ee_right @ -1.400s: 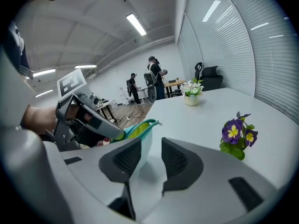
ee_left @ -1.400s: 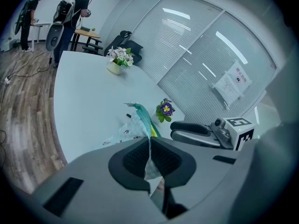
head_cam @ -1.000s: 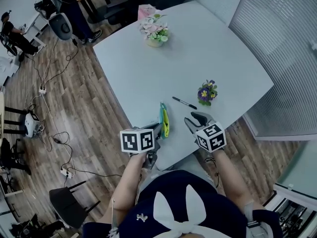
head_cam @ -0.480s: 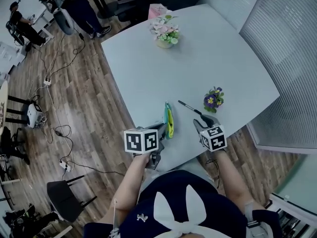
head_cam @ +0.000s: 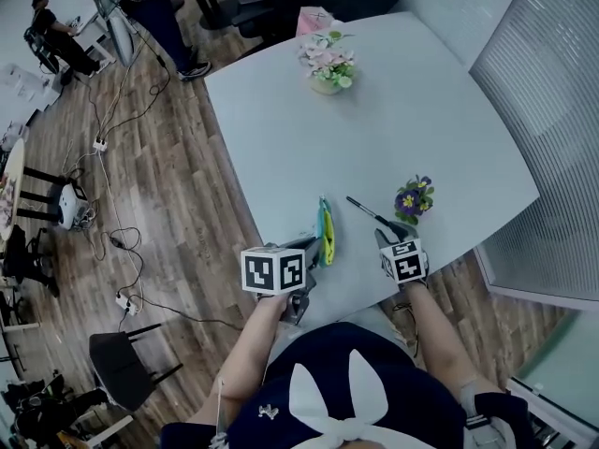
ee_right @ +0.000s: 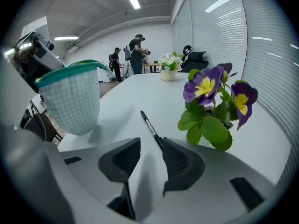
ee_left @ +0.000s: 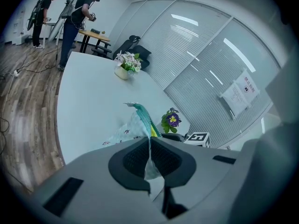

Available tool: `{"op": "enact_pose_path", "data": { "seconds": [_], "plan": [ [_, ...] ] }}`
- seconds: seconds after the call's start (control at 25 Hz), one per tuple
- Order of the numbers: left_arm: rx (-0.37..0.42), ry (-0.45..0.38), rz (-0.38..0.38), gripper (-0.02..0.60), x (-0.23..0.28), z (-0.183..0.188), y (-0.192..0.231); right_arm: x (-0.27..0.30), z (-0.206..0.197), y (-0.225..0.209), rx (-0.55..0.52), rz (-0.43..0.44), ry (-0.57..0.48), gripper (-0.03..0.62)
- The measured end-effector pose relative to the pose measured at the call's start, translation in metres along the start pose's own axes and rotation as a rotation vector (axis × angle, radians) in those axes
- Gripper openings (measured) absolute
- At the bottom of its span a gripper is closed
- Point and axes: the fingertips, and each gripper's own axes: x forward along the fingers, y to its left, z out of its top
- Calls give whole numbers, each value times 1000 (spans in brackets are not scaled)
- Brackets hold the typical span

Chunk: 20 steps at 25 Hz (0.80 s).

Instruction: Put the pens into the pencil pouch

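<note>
**A:** What's on the pale table (head_cam: 402, 101)?

**B:** A black pen (ee_right: 148, 123) lies flat. Its near end is just ahead of the right gripper (ee_right: 150, 149), whose jaws stand wide apart and grip nothing.

**A:** And the pouch?

**B:** The left gripper (ee_left: 149, 149) is clamped on the pencil pouch (ee_left: 140, 122), left of the pen. A purple potted flower (ee_right: 212, 106) is just right of the right gripper.

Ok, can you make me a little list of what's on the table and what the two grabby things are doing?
Table: white table
Left hand-held gripper: shut on the pencil pouch, pinching its edge
Right hand-held gripper: open, low over the near end of the pen
Pen: black, lying on the table, not in the pouch yet
Purple flowers: small plant beside the pen
Pink flowers: at the far side of the table
</note>
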Motion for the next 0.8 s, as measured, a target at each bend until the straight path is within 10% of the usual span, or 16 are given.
{"op": "enact_pose_path", "data": {
  "seconds": [0.8],
  "plan": [
    [0,12,4,29,2,1,3,34,-19,-8,-37,-15,117,99]
  ]
}}
